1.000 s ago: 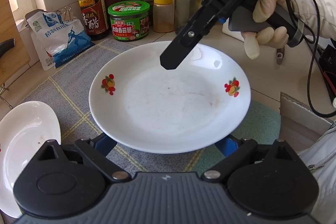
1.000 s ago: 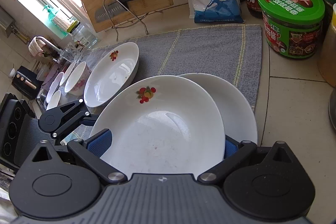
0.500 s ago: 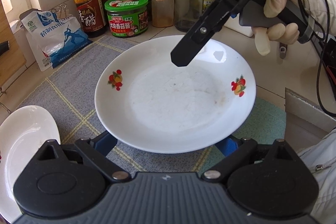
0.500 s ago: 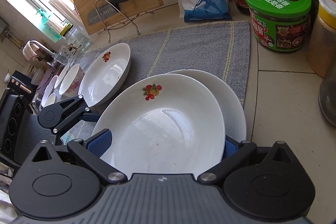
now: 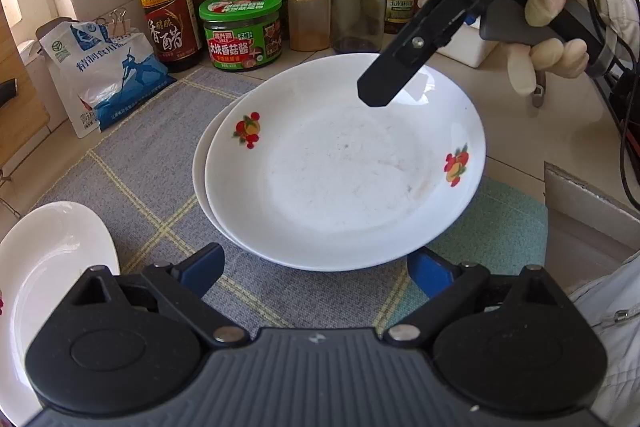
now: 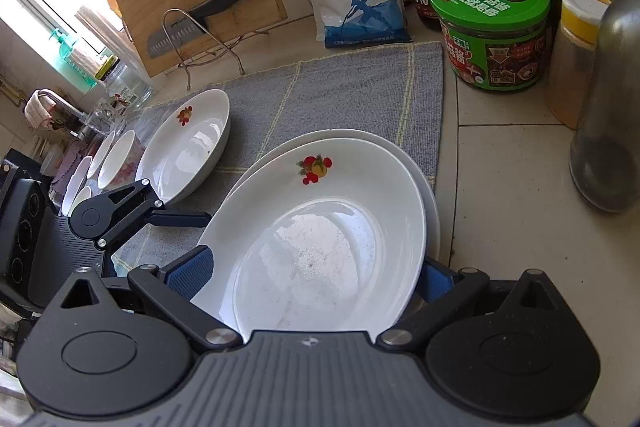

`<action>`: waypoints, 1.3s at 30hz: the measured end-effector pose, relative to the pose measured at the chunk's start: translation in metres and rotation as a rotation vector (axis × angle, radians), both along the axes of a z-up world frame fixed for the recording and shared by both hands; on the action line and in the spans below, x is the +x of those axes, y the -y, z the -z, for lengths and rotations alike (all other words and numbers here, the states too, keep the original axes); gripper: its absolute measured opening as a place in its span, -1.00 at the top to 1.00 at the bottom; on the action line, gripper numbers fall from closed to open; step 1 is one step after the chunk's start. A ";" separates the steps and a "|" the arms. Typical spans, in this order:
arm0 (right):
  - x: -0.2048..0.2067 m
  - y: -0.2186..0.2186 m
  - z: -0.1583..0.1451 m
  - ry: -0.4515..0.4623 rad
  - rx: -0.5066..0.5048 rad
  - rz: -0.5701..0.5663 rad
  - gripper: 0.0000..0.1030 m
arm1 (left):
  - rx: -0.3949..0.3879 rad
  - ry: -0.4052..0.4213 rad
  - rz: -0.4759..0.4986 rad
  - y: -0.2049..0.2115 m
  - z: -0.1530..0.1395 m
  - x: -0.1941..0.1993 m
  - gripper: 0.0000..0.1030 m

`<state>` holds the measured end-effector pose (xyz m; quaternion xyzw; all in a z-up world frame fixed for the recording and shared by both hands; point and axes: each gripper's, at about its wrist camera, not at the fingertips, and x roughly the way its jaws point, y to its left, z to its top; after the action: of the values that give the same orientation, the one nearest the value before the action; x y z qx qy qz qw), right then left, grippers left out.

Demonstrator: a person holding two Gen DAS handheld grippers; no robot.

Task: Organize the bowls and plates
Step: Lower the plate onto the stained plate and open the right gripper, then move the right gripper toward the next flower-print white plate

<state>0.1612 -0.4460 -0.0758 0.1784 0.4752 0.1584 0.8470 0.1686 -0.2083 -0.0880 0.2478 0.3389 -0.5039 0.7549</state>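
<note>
Kitchen surface: I held the glazed plate [image 6: 320, 235], rigid, slippery, breakable, by its rim in right jaws; left jaws wide.

Both cameras look steeply down along their own fingers, very near the stacked plates [image 5: 344, 163]. The left view faces the back wall with its jars; the right view faces the window side. Both share the plates [image 6: 320, 223], the mat [image 5: 152, 163] and the green jar [image 6: 492, 27].
</note>
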 end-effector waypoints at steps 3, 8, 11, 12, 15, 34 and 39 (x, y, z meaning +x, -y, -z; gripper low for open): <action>-0.003 -0.001 -0.003 0.004 -0.007 0.011 -1.00 | -0.003 0.007 -0.004 -0.002 0.000 0.000 -0.89; -0.007 -0.005 -0.007 -0.008 -0.045 0.036 -1.00 | -0.014 0.013 -0.016 -0.007 -0.001 -0.003 -0.89; -0.010 -0.010 -0.009 -0.012 -0.085 0.058 -1.00 | -0.026 0.013 -0.024 -0.012 -0.003 -0.005 -0.89; -0.011 -0.010 -0.010 -0.012 -0.094 0.066 -1.00 | -0.030 0.012 -0.025 -0.014 -0.004 -0.007 -0.89; -0.016 -0.010 -0.012 -0.012 -0.111 0.094 -1.00 | -0.040 0.014 -0.033 -0.020 -0.006 -0.011 -0.89; -0.056 -0.081 -0.034 0.244 -0.229 0.099 -1.00 | -0.157 0.014 -0.367 -0.076 -0.023 -0.043 -0.90; -0.042 -0.095 -0.028 0.265 -0.195 0.033 -1.00 | -0.146 0.007 -0.546 -0.093 -0.021 -0.048 -0.90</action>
<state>0.1191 -0.3513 -0.0475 0.0806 0.3692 0.1198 0.9181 0.1202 -0.1157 -0.0667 0.0941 0.3532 -0.3041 0.8797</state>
